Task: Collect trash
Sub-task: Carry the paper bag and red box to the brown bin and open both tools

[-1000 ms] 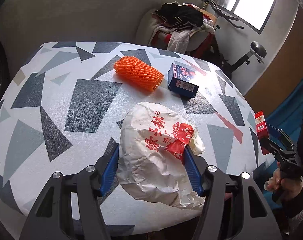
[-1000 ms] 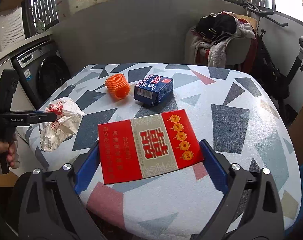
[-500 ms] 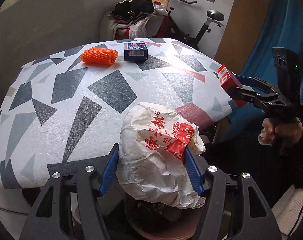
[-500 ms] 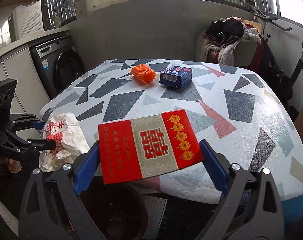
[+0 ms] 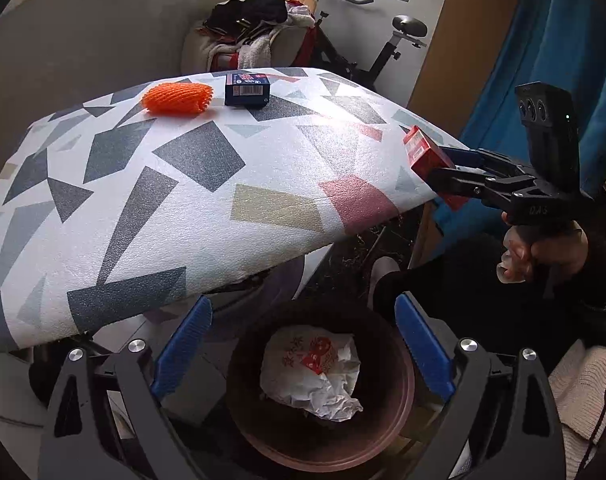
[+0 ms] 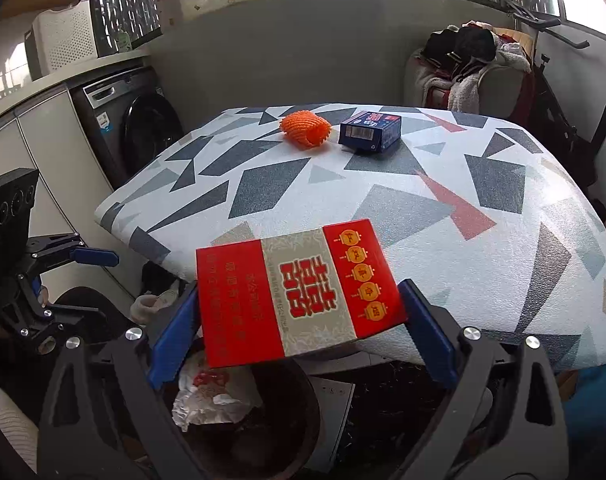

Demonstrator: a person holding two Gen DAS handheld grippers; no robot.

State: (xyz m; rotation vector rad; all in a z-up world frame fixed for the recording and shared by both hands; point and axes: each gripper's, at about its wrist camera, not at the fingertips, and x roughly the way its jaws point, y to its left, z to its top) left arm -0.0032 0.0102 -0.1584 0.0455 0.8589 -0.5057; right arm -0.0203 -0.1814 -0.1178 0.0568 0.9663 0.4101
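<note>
Two pieces of trash lie on the patterned table (image 5: 207,196), the largest thing in view: an orange foam net (image 5: 177,97) and, just beside it, a blue box (image 5: 247,89), both near the far edge. Below the table's near edge stands a dark round bin (image 5: 399,392), with the crumpled white paper bag (image 5: 311,368) lying inside it. The left gripper (image 5: 303,348) hangs over the bin, its blue-padded jaws spread wide with nothing between them. The right gripper (image 6: 299,322) is clamped on the short ends of a red box (image 6: 299,292), held flat above the bin's edge, by the table's near edge.
</note>
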